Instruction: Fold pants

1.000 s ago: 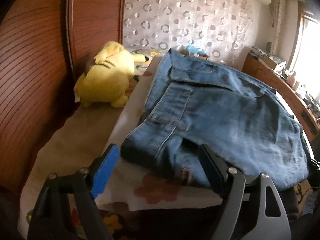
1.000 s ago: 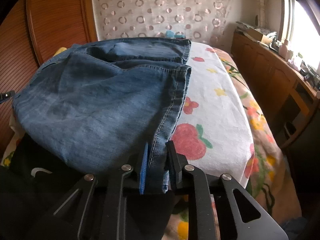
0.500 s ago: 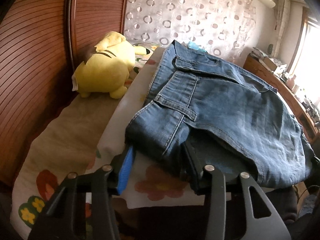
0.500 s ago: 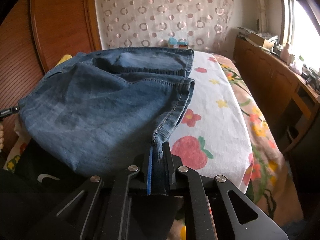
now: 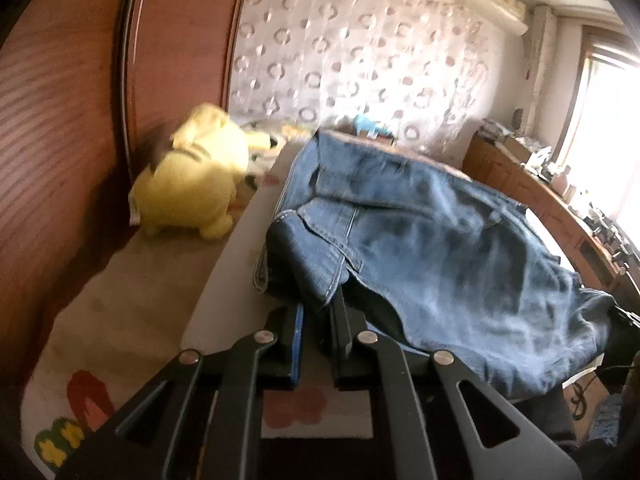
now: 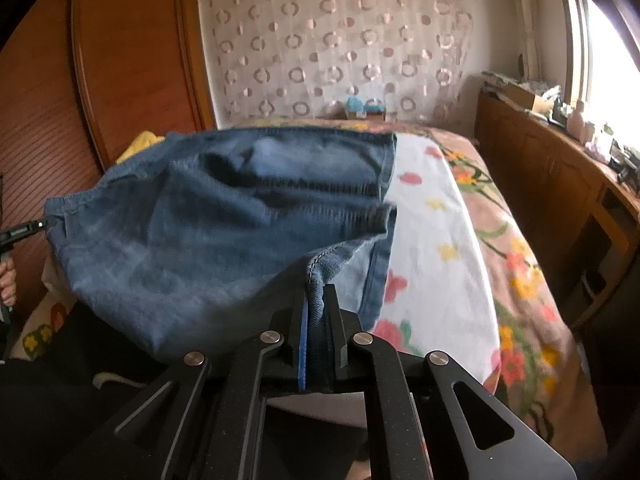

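The left gripper (image 5: pixel 318 312), low in the middle of its frame, has just been closing and now pinches a bunched corner of the pants (image 5: pixel 420 248) between its pads. The right gripper (image 6: pixel 318 320), likewise bottom centre of its own view, is clamped on a stitched hem edge of the same denim, which rises straight out of its jaws.

From both grips the jeans spread up toward the middle of the frames, their near end raised off the flowered bedspread (image 6: pixel 436 248) while the far end lies on it. In the left view a yellow plush toy (image 5: pixel 188 184) sits at mid left, beside the denim but apart from it, against the wooden headboard (image 5: pixel 60 120).

The step in hand looks like the lift that begins a fold: both near corners caught. The next move probably calls for carrying both corners together, level with each other, over toward the far end, keeping the cloth taut between them so that it lands without creasing.
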{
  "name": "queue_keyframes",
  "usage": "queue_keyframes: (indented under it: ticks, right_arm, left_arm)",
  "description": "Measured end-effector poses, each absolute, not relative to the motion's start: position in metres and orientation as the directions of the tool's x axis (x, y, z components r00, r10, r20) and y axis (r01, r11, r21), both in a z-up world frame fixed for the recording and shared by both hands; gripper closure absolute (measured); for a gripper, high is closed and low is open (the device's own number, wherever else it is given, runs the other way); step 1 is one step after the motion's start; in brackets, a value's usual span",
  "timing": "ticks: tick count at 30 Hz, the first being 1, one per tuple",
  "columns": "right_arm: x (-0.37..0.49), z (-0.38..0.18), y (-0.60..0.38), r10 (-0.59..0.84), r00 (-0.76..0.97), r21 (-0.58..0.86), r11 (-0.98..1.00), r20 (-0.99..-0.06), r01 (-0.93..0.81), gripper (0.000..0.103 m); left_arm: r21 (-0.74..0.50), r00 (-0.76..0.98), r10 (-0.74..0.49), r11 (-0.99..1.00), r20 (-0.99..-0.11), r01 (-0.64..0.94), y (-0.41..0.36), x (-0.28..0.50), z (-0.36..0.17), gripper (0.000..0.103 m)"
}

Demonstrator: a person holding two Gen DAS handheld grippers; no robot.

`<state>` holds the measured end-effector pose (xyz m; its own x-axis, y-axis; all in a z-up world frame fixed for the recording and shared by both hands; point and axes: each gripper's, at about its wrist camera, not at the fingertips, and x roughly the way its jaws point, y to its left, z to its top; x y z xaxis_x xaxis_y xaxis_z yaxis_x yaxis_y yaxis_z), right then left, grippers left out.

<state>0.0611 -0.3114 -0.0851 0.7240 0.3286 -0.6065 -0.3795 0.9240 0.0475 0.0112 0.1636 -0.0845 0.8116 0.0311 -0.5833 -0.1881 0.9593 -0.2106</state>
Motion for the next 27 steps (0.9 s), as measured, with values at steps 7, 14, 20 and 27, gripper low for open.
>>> queue_keyframes:
  ticks: [7,14,20,27]
  right_arm:
    - [0.071,-0.058,-0.31,0.336,0.759,0.036,0.923,-0.558,-0.382,0.099]
    - [0.089,-0.038,-0.306,0.33,0.786,-0.005,0.921,-0.523,-0.39,0.099]
    - [0.111,-0.03,-0.307,0.313,0.803,-0.027,0.925,-0.506,-0.378,0.099]
    - [0.146,-0.043,-0.305,0.298,0.794,-0.032,0.928,-0.53,-0.37,0.099]
  left_arm:
    - [-0.214,0.85,0.014,0.966,-0.527,-0.149,0.166,0.02,-0.056,0.096]
    - [-0.189,0.869,0.021,0.973,-0.494,-0.131,0.16,0.031,-0.041,0.096]
    - [-0.164,0.876,0.025,0.979,-0.481,-0.118,0.155,0.053,-0.034,0.097]
    - [-0.147,0.872,0.031,0.982,-0.488,-0.117,0.151,0.078,-0.035,0.098]
